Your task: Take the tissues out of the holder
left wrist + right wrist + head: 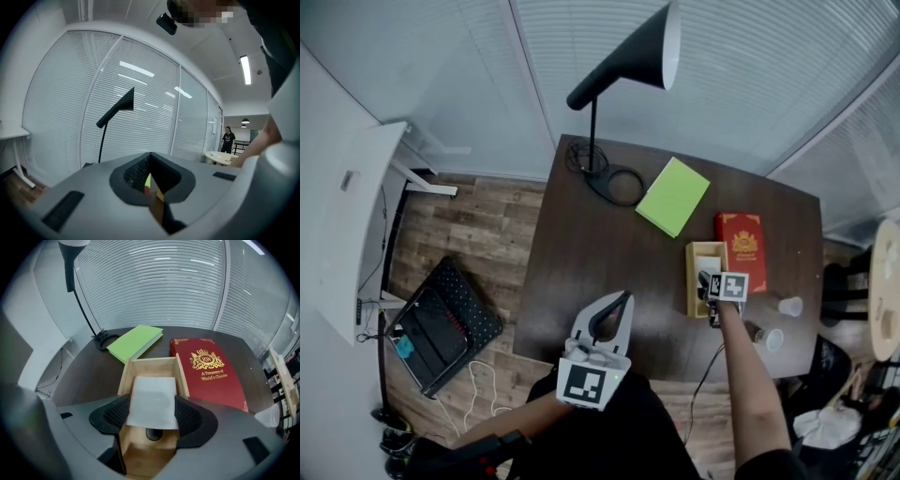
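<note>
R gripper (pixel 152 416): wide open, straddling flat white tissue (pixel 152 397)
Holder (pixel 149 366): rect. pale wood box
L gripper (pixel 151 182): closed, empty

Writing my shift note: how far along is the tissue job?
Done: nothing yet. The white tissue stack lies in the open wooden box holder. In hand: the right tongs stand open on either side of the stack, with no grip visible. Left: close on the tissues and lift them out.

Right gripper (pixel 151 412) wide apart, downward; left gripper (pixel 150 182) closed
</note>
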